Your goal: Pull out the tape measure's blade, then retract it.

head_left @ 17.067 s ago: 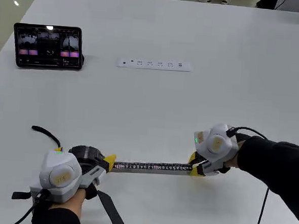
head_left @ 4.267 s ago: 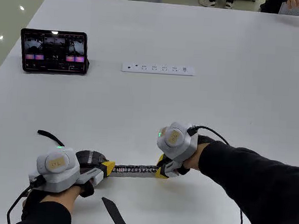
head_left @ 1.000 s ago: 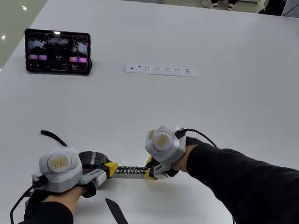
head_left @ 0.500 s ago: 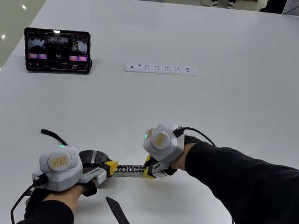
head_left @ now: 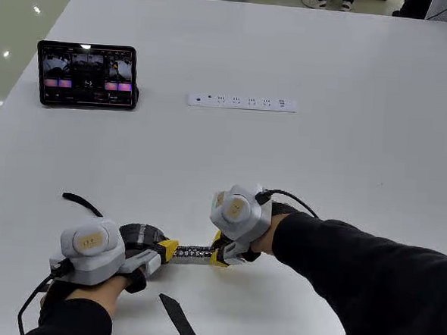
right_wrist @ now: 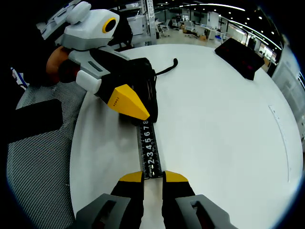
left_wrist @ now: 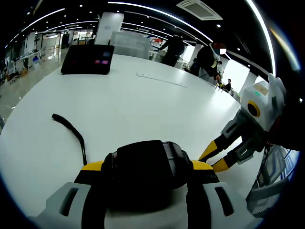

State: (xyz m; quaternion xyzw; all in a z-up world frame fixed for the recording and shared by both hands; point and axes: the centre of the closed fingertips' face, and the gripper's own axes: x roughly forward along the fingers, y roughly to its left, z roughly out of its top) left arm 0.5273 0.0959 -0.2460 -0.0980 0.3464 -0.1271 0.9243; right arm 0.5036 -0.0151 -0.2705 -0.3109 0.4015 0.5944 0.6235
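Tape measure (left_wrist: 143, 167) gripped near the front edge of the white desk (head_left: 324, 143), a short run of blade (right_wrist: 149, 148) showing.
The left hand-held gripper (head_left: 160, 250) has its jaws clamped on either side of the black case, which rests on the desk close to the person. The right hand-held gripper (right_wrist: 152, 177) is narrowed onto the blade's free end and pinches it between its yellow tips. The blade lies flat with its numbers facing up, and the two grippers are near each other. A thin black strap (head_left: 82, 203) curls on the desk just beyond the case. Well beyond, a tablet (head_left: 87, 76) stands lit, with a power strip (head_left: 243, 103) to its right.
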